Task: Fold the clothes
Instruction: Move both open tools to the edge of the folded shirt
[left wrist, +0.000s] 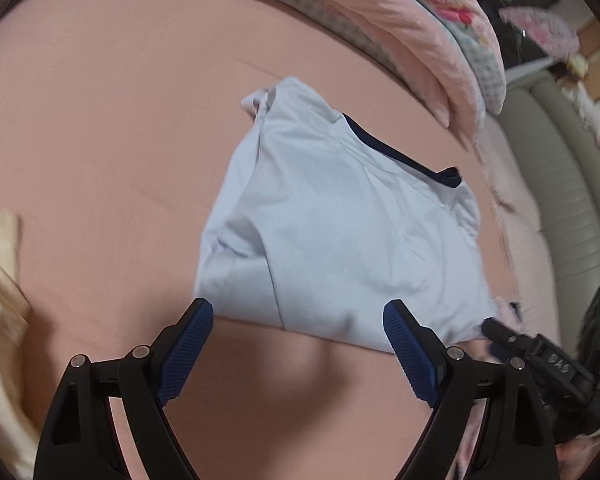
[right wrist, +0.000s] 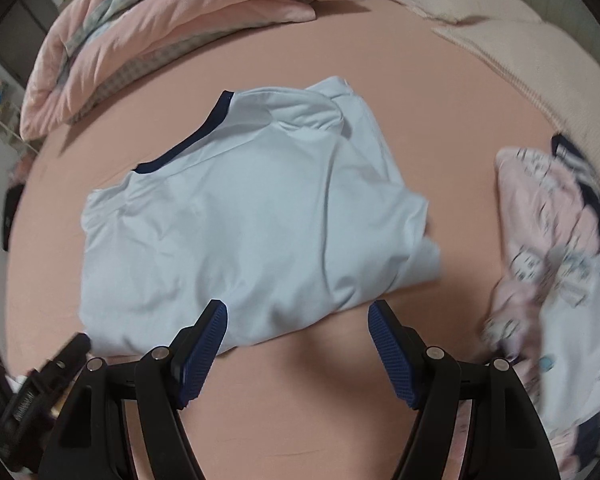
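Observation:
A pale blue T-shirt [left wrist: 340, 232] with a dark navy collar lies partly folded on the pink bed sheet [left wrist: 100, 140]. My left gripper [left wrist: 298, 310] hovers open over the shirt's near hem, nothing between its blue pads. In the right wrist view the same shirt [right wrist: 252, 216] fills the middle, and my right gripper [right wrist: 298, 312] stands open above its near edge, empty. The other gripper shows at the edge of each view: the right one [left wrist: 540, 356] at the shirt's right corner, the left one [right wrist: 52, 372] at its left corner.
A rolled pink quilt [right wrist: 148, 20] lies along the far side of the bed. A pile of pink printed and dark clothes [right wrist: 556, 240] sits to the right. A cream garment [left wrist: 0, 300] lies at the left. A grey padded headboard [left wrist: 572, 184] borders the bed.

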